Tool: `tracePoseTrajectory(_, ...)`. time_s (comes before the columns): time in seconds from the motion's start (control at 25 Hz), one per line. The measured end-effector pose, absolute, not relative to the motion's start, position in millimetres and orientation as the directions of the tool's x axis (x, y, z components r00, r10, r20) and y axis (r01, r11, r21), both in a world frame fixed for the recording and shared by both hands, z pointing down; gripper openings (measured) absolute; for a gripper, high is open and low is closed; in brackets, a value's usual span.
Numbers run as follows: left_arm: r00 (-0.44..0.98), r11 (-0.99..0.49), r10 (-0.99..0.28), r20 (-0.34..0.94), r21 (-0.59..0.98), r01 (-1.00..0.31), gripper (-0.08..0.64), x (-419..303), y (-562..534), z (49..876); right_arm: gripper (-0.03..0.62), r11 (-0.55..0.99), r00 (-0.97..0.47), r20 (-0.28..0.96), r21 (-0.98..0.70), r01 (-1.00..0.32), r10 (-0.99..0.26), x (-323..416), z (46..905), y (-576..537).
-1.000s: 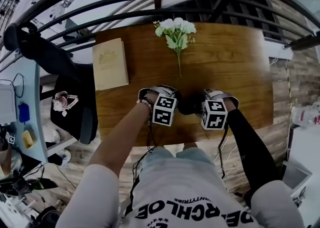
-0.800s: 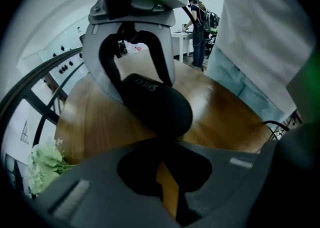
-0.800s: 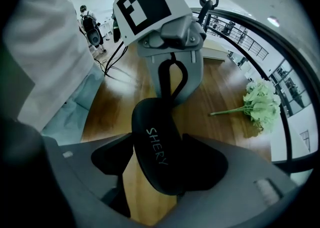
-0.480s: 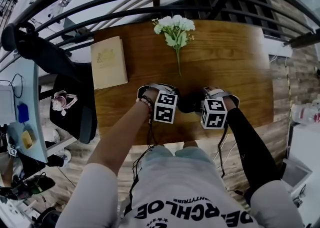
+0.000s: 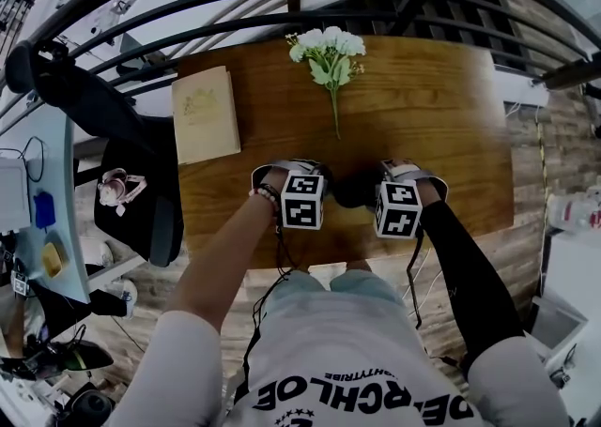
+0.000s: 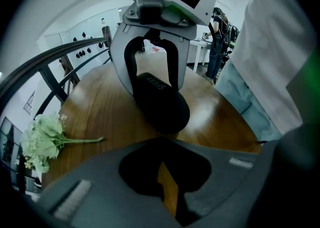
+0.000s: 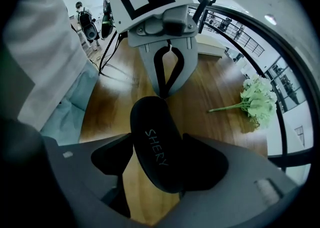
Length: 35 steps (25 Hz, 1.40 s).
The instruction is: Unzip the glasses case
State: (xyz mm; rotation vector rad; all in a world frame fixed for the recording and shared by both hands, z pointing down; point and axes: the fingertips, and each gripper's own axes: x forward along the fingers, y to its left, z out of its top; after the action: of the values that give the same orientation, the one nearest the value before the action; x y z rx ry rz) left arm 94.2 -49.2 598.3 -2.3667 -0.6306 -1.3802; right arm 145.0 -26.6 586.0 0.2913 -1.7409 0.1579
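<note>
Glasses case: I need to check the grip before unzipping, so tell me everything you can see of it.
The glasses case is black, matte, oval and closed, with SHERY lettered on top. It lies flat on the wooden table. One end is clamped by the right hand-held gripper. The shut left hand-held gripper sits at its other end.

Black glasses case point(image 7: 150, 132) seemingly clamped in right gripper point(image 7: 157, 166), flowers point(image 7: 257, 102) beyond

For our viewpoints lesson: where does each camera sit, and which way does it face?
Head view: on the head, steeply down at the table; arms, shirt show.
Left gripper view: on left gripper, facing the glasses case; its shut jaws show.
Right gripper view: on right gripper, facing its jaws gripping that case.
All share flowers.
</note>
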Motion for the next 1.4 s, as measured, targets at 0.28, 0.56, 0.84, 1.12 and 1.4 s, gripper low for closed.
tracePoseTrajectory(0.28,0.456,-0.872,0.204,0.866,-0.052,0.488,0.110,83.1,-41.0,594.9,0.336,0.953,-0.165,0.980,0.063,-0.296,-0.116,144.4,585.9,-27.0)
tracePoseTrajectory(0.56,0.477,-0.895,0.207,0.854,-0.032,0.446,0.110,77.8,-31.7,589.9,0.336,0.948,-0.157,0.980,0.066,-0.312,-0.120,144.7,583.8,-25.8)
tracePoseTrajectory(0.84,0.508,-0.934,0.148,0.849,-0.049,0.355,0.110,69.6,-51.7,584.6,0.344,0.825,-0.262,0.956,-0.039,-0.563,-0.134,132.9,579.3,-31.2)
tracePoseTrajectory(1.12,0.486,-0.966,0.067,0.871,-0.065,0.250,0.109,39.2,-81.9,591.1,0.347,0.492,-0.292,0.926,-0.143,-0.859,-0.240,119.4,577.3,-32.8)
tracePoseTrajectory(1.4,0.523,-0.938,0.001,0.852,-0.180,0.296,0.130,51.9,-81.5,593.9,0.341,0.539,-0.274,0.923,-0.090,-0.837,-0.271,117.1,578.5,-28.4)
